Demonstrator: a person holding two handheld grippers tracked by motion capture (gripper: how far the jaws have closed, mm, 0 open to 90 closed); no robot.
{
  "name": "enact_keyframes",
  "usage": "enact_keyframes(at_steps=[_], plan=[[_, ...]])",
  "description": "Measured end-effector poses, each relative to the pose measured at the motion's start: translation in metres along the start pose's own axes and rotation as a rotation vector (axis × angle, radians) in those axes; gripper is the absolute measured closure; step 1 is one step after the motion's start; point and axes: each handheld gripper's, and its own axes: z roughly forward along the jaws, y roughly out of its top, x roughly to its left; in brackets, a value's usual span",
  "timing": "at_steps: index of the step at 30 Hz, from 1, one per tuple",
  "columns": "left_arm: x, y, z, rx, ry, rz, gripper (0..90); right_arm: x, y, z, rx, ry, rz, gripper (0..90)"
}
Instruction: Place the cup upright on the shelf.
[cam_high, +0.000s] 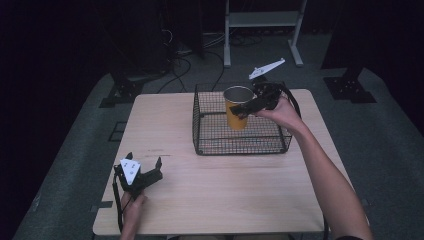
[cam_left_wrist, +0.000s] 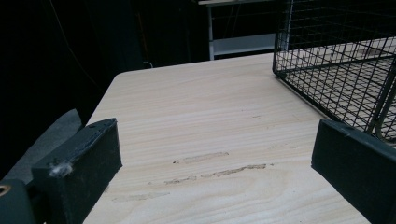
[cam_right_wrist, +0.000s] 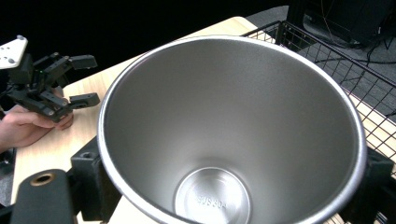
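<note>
A yellow cup with a bare steel inside stands upright within the black wire basket at the back of the wooden table. My right gripper is shut on the cup's wall just below the rim, one jaw on each side. Whether the cup's base touches the basket floor is hidden. My left gripper rests near the table's front left corner, open with nothing in it. It is also seen across the table in the right gripper view. Only bare wood lies between its jaws.
The basket holds nothing else and sits to the right of my left gripper. A white metal stand and cables are on the dark floor behind the table.
</note>
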Motion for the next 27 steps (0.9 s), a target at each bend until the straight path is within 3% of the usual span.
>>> enact_keyframes(at_steps=[27], plan=[[0.0,0.0,0.0,-0.001,-0.001,0.0,0.8,-0.031,-0.008,0.04,0.064,-0.03,0.072,13.4]])
